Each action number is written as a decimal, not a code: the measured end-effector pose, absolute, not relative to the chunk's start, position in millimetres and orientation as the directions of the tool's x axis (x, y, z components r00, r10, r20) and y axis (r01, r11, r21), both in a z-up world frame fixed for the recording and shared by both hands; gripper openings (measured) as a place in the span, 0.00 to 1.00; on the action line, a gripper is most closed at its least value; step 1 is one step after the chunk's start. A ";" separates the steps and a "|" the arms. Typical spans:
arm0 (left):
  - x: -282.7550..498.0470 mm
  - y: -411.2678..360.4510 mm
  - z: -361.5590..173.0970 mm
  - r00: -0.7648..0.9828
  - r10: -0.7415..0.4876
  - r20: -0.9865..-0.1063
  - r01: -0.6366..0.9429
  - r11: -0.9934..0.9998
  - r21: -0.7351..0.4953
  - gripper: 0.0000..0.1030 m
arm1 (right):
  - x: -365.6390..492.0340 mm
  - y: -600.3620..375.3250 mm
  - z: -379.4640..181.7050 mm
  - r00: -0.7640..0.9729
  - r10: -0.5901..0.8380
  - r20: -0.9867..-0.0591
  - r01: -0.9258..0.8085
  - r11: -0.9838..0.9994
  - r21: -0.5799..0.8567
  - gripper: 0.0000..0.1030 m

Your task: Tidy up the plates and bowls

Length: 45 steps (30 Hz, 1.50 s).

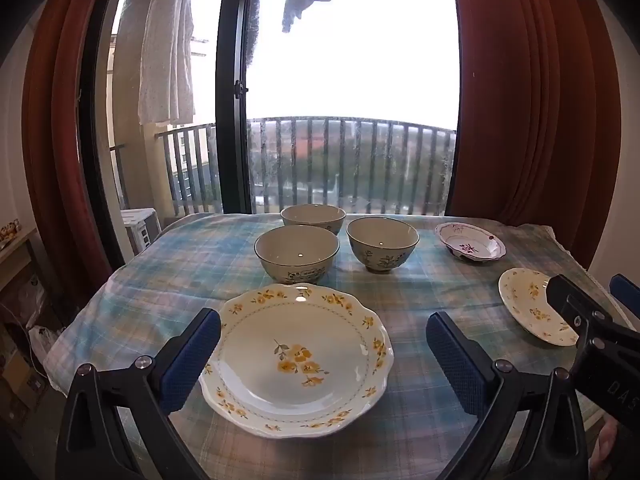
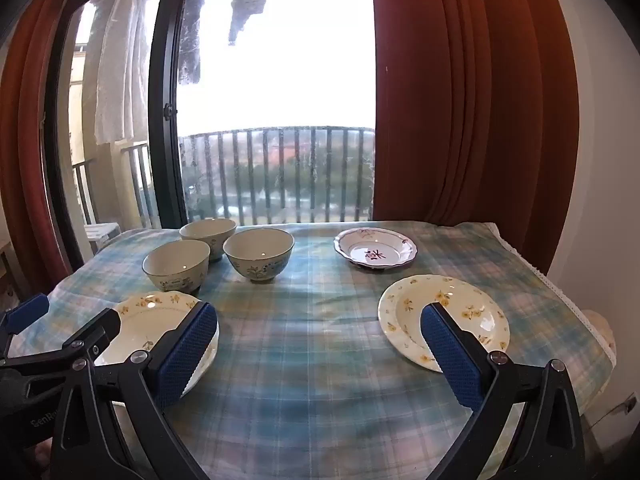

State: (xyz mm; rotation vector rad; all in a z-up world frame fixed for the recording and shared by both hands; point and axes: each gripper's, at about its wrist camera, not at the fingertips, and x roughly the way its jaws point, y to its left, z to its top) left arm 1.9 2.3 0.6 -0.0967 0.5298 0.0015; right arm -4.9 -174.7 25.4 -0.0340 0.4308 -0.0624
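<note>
The large plate (image 1: 296, 360) looks like glazed ceramic, glossy enough to throw back window light, with a smooth well and a scalloped edge. The smaller yellow-flowered plate (image 2: 444, 320) and the purple-rimmed dish (image 2: 376, 252) have the same shiny glaze. The three bowls (image 1: 298, 252) are glazed too, with small bright glints inside. The cloth (image 2: 320, 360) over the surface is soft woven plaid, matt and a little rumpled, with a lace-like trim at one edge. Each tool, left tool (image 1: 324, 360) and right tool (image 2: 320, 356), is matt black plastic with silvery metal screws and blue dimpled, rubbery pads (image 1: 456, 364). The curtains (image 2: 460, 100) are heavy, dull fabric.
</note>
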 end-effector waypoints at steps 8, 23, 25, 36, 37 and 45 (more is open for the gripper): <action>-2.6 -3.7 4.8 0.886 -0.010 -0.463 -0.009 0.999 -0.040 1.00 | -10.2 -178.1 29.1 0.910 -0.063 -0.410 0.074 0.997 0.012 1.00; 7.5 -5.5 5.8 0.884 -0.031 -0.466 0.024 1.000 -0.021 1.00 | -8.8 -179.1 31.0 0.903 -0.099 -0.419 0.116 0.993 0.016 1.00; 9.7 -5.8 3.4 0.883 -0.029 -0.469 0.023 1.000 -0.018 1.00 | -8.1 -178.5 31.0 0.902 -0.099 -0.420 0.119 0.993 0.020 1.00; 4.3 -9.8 -0.1 0.881 -0.027 -0.472 0.020 1.000 -0.020 1.00 | -0.3 -184.6 22.1 0.895 -0.089 -0.437 0.112 0.993 0.027 1.00; 2.6 -9.5 0.2 0.882 -0.028 -0.470 0.021 1.000 -0.021 1.00 | -1.6 -184.8 21.7 0.896 -0.088 -0.436 0.113 0.993 0.033 1.00; -2.9 -6.3 0.3 0.885 -0.035 -0.465 0.023 0.999 -0.031 1.00 | -6.1 -184.2 20.1 0.896 -0.082 -0.437 0.105 0.994 0.029 1.00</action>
